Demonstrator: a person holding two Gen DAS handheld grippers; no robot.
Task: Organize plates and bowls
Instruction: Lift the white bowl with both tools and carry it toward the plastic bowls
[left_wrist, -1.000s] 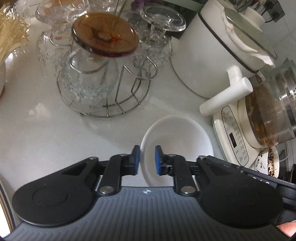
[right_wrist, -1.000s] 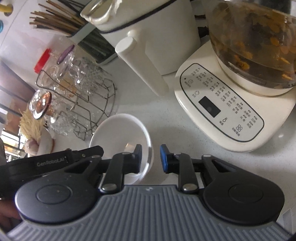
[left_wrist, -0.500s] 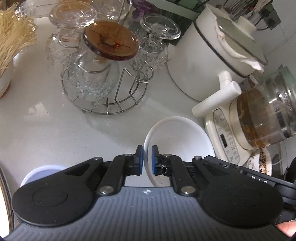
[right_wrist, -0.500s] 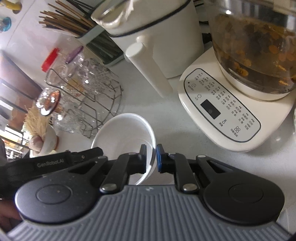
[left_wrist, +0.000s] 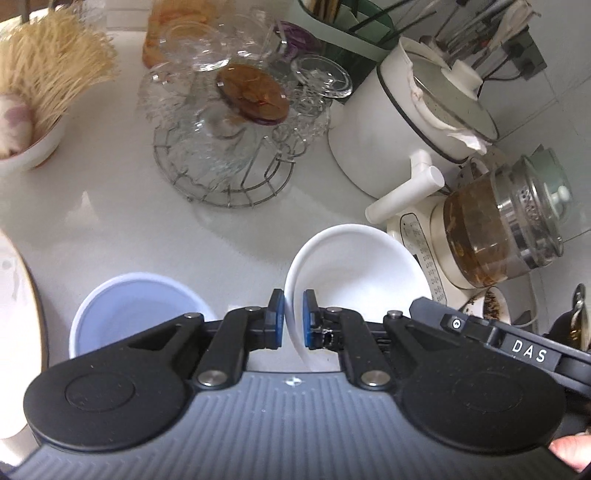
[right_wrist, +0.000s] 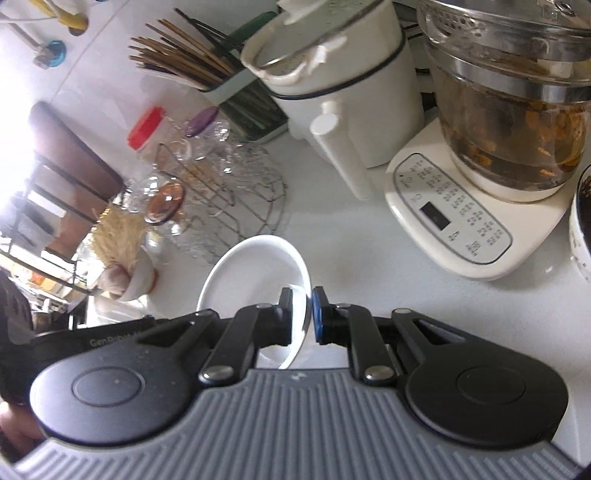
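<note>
- While both grippers hold it from opposite sides, the white bowl (left_wrist: 354, 266) sits over the white counter (left_wrist: 110, 206), in front of the kettle base (right_wrist: 454, 221).
- The left gripper (left_wrist: 293, 319) is clamped on the bowl's left rim, its blue pads (left_wrist: 277, 317) pressed to either side of the thin wall.
- The right gripper (right_wrist: 303, 315) is clamped on the bowl's right rim (right_wrist: 255, 273) in the same way.
- A pale blue bowl (left_wrist: 136, 306) stands on the counter just left of the white bowl, partly hidden behind the left gripper's body.
- A wire rack (left_wrist: 229, 184) loaded with clear glassware lies farther back on the counter.
- A white pot (left_wrist: 402, 122) with a straight handle stands to the right of the rack, beside a glass kettle (left_wrist: 506, 225) of brown liquid.
- A small white bowl of pale dry strands (left_wrist: 40, 92) sits at the far left.
- A fingertip (left_wrist: 570, 450) shows at the lower right corner of the left wrist view.
</note>
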